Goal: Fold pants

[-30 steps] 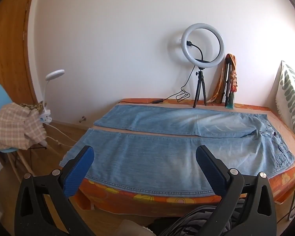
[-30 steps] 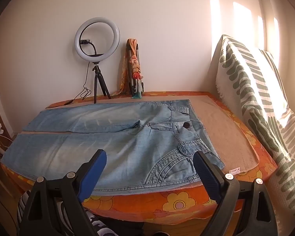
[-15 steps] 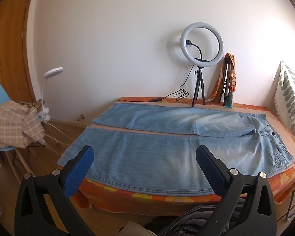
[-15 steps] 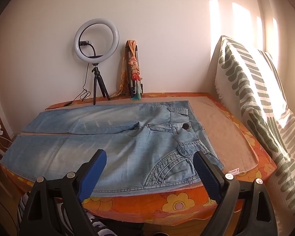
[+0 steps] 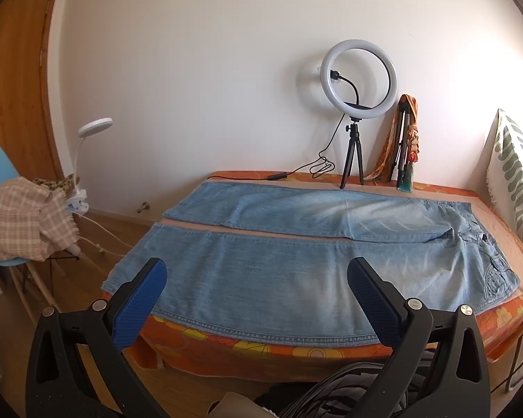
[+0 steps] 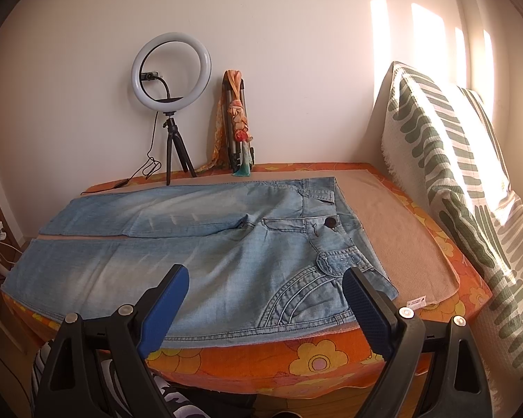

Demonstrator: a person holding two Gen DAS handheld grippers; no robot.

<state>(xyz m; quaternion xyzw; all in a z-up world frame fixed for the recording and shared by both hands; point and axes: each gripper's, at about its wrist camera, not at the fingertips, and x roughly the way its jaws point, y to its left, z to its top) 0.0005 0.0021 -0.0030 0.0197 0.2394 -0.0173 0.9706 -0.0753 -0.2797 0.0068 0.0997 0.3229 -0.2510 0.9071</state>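
Light blue jeans [image 5: 296, 244] lie flat and unfolded on an orange flowered table [image 5: 296, 351], legs to the left, waist to the right. The two legs lie side by side with a narrow gap. My left gripper [image 5: 258, 271] is open and empty, held off the table's near edge before the near leg. In the right wrist view the jeans [image 6: 209, 244] show their waistband, button and pocket at the right. My right gripper [image 6: 265, 278] is open and empty, before the near edge by the hip pocket.
A ring light on a tripod [image 5: 357, 104] and a scarf-wrapped stand [image 5: 406, 142] stand at the table's far edge by the wall. A green-patterned cushion [image 6: 453, 174] leans at the right. A blue chair with a plaid cloth [image 5: 21, 223] and a desk lamp [image 5: 94, 129] are at left.
Both grippers have drawn back slightly from the table, so the jeans sit a little farther away. Both stay open and empty. The jeans have not moved.
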